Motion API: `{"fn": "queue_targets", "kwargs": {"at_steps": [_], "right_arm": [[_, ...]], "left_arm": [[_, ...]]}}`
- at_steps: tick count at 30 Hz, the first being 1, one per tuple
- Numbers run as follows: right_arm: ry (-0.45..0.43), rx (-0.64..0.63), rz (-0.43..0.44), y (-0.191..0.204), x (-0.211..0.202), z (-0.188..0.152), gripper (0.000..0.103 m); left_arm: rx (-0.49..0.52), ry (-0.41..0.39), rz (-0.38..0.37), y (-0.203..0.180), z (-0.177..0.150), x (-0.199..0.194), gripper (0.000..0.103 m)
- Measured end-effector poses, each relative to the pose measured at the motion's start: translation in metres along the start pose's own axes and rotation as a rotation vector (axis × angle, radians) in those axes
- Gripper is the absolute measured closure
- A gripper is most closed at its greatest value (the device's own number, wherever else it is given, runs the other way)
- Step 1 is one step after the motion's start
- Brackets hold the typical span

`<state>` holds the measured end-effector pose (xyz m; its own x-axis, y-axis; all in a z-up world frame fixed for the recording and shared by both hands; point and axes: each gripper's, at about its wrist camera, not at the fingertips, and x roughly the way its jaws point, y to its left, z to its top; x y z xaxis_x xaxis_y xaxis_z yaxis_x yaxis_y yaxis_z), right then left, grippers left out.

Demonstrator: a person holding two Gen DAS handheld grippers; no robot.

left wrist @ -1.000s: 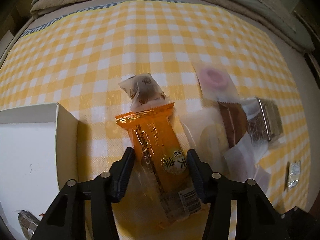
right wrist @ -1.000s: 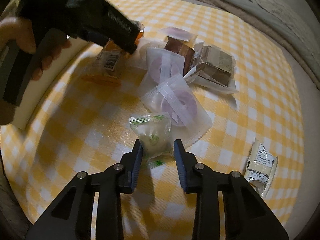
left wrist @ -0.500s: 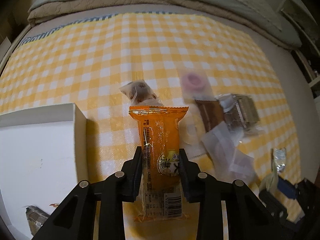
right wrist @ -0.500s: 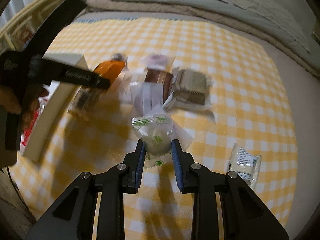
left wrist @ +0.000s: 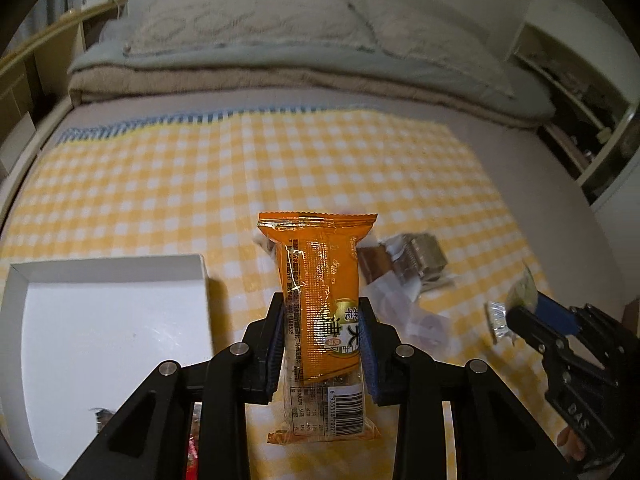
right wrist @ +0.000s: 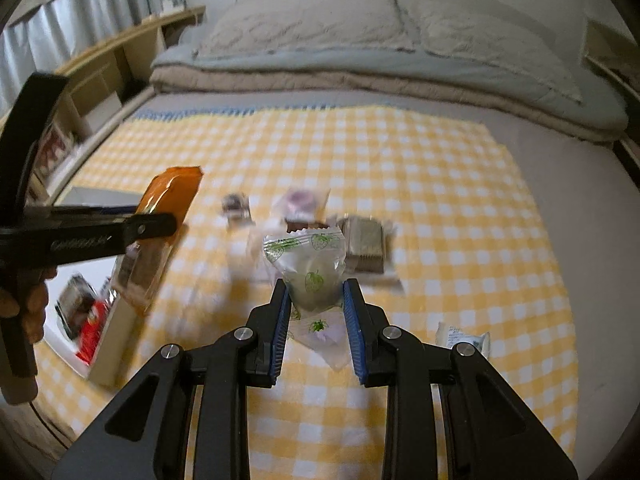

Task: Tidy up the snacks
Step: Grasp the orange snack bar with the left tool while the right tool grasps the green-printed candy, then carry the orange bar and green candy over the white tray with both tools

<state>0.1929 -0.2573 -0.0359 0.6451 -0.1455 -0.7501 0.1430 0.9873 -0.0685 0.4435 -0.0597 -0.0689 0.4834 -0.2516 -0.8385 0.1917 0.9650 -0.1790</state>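
The left wrist view showed the left gripper (left wrist: 322,332) with its jaws pressed narrow on the long orange packet (left wrist: 320,292), which hung clear above the yellow checked cloth (left wrist: 280,168) with the white box (left wrist: 108,320) just to its left. The right wrist view showed the right gripper (right wrist: 316,312) clamped on a small clear pouch printed with green strawberries (right wrist: 310,268), likewise held off the cloth. So, as I judged it, the sorting was at an early-to-middle stage: two snacks were in the air and bound, I supposed, for the box, but neither was in it yet. In the box I could make out at least two things, a dark wrapped piece (right wrist: 76,304) and something red (right wrist: 94,328) beside it; blur kept me from counting more surely. Left on the cloth I counted roughly six: a small dark sweet (right wrist: 236,206), a pink round one in clear wrap (right wrist: 298,202), a brown bar (right wrist: 306,226), a grey-brown wafer pack (right wrist: 366,242), a clear wrapper (right wrist: 328,340) lying under the right gripper, and a small white sachet (right wrist: 460,336) off by itself towards the right. One box, two grippers, both full.
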Motion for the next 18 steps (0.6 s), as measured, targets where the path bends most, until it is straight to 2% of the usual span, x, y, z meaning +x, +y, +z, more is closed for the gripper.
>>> {"fn": "queue_targets", "kwargs": {"at_steps": [9, 18], "right_arm": [[-0.084, 0.053, 0.006, 0.009, -0.032, 0.011, 0.076], [-0.151, 0.056, 0.004, 0.029, -0.052, 0.02, 0.076]], "left_arm": [[0.019, -0.133, 0.001, 0.01, -0.03, -0.075, 0.071], [0.006, -0.186, 0.009, 0.034, -0.057, -0.125, 0.071]]}}
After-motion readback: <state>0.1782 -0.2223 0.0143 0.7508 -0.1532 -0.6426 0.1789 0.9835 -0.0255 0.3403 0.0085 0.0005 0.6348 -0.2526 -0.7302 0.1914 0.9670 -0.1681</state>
